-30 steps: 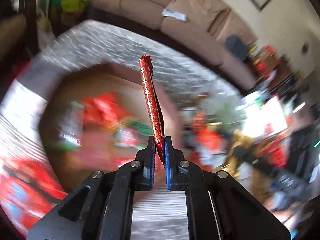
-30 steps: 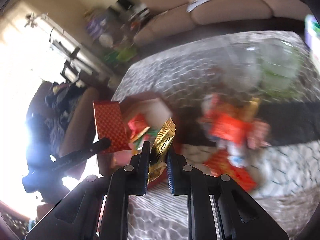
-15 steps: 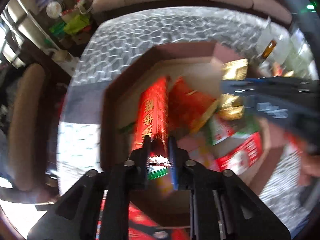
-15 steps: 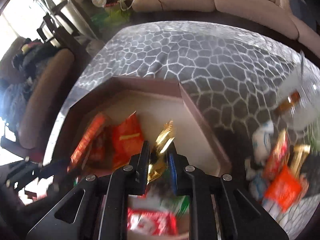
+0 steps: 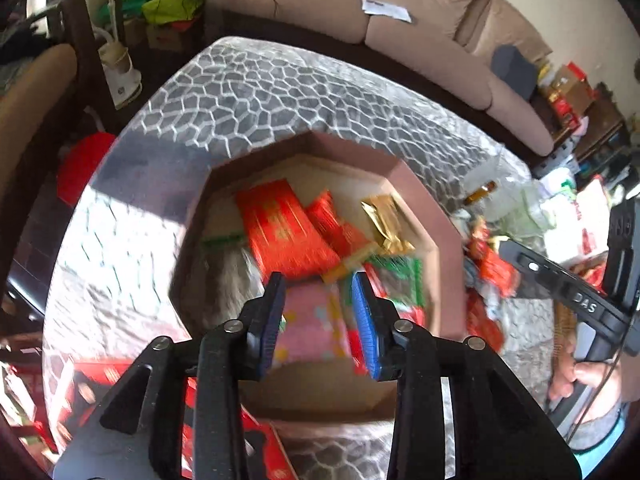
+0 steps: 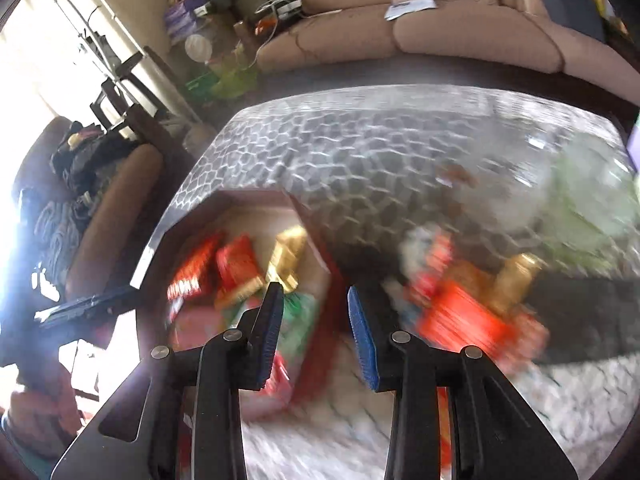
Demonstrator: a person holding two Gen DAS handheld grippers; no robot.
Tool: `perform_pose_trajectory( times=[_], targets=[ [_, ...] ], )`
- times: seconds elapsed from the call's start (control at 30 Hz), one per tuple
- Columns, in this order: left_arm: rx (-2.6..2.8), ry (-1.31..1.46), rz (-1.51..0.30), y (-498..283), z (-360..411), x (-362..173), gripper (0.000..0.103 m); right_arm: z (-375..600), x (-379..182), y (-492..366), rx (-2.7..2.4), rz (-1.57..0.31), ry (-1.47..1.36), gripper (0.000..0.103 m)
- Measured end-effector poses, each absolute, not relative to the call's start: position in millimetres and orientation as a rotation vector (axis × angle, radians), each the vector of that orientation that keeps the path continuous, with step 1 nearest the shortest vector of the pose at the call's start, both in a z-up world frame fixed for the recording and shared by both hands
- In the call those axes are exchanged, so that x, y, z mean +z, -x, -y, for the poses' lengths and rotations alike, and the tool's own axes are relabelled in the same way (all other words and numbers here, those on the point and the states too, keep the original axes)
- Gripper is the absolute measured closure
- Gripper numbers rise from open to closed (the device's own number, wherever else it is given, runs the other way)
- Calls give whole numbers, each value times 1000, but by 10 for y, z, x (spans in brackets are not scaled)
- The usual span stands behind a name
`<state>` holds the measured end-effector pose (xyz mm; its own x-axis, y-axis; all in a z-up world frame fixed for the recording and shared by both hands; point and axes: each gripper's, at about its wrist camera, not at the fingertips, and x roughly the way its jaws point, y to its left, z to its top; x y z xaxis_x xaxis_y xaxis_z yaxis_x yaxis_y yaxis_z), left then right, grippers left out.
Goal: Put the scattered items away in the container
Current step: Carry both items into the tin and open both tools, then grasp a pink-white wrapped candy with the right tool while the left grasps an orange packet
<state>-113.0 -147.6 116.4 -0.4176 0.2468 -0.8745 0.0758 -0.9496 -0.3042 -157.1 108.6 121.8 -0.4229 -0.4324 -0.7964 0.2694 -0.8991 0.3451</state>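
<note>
Both my claws, left gripper [image 5: 318, 314] and right gripper [image 6: 314, 320], have just been opening, nothing between them. My right one hangs over the box [image 6: 316, 236] rim; rushing to the snack pile [image 6: 460, 312] beside it could knock the box.

— Where does the box [image 5: 412, 184] sit from your side?

— On the table [image 5: 256, 92], in front of the sofa [image 5: 320, 4]. Inside the box I see a flat packet [image 5: 284, 228] toward its left, a foil sachet [image 5: 386, 220] by its right wall, and more wrappers nearer me.

— And outside the box?

— A heap of loose packets [image 6: 460, 304] lies on the table to the box's right. An armchair [image 6: 116, 208] stands off the box's left side.
</note>
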Motion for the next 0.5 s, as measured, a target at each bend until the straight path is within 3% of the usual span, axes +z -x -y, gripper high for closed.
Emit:
perform_pose_trajectory(
  times=[0.07, 0.17, 0.2, 0.5],
  targets=[
    [2498, 1588, 423, 946, 1288, 1189, 70, -1384, 1243, 1339, -2357, 221, -1372, 67],
    [2431, 1522, 412, 686, 927, 1192, 44, -1758, 1171, 1018, -2427, 145, -1389, 53],
    [2409, 1511, 402, 607, 770, 1167, 42, -1862, 1120, 947, -2441, 144, -1408, 53],
    [2271, 1529, 450, 607, -373, 775, 41, -2679, 689, 703, -2510, 454, -1470, 53]
  ],
)
